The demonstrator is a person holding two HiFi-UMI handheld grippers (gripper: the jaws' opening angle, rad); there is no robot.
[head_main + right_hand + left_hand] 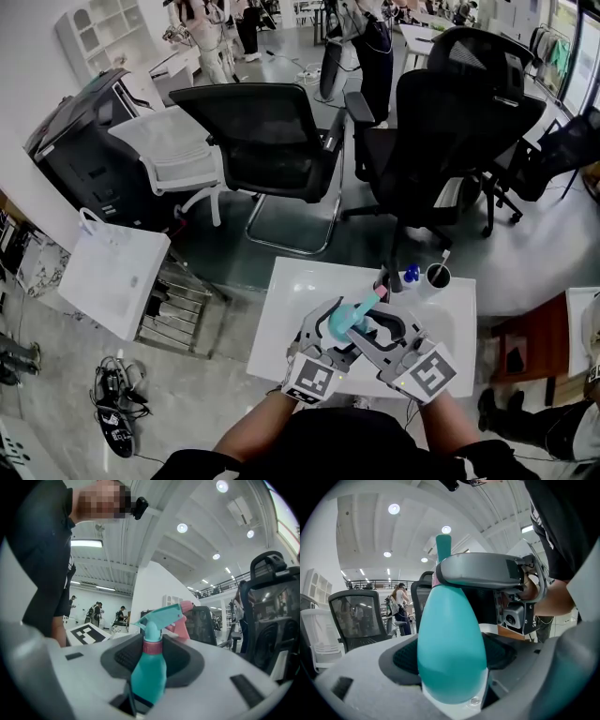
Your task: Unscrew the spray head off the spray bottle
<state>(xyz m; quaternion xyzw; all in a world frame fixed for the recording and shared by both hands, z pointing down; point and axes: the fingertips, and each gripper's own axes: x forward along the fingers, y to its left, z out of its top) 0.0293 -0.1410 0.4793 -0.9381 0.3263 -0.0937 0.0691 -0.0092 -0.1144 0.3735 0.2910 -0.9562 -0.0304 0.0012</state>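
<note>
A teal spray bottle (343,320) hangs above the white table (300,281), held between both grippers. My left gripper (330,328) is shut on the bottle's wide body (450,644), which fills the left gripper view. My right gripper (373,326) reaches in from the right, and its dark pads (123,658) close on the pink collar (152,647) at the neck. Above the collar sits the teal spray head (161,615) with a pink trigger (182,623). In the left gripper view the right gripper's grey finger (487,571) crosses the neck and hides the collar.
A cup holding a stick (437,276) and a small blue item (411,273) stand at the table's far edge. Two black office chairs (272,131) (450,122) lie beyond the table, and a white bag (112,272) is to the left. People stand far off.
</note>
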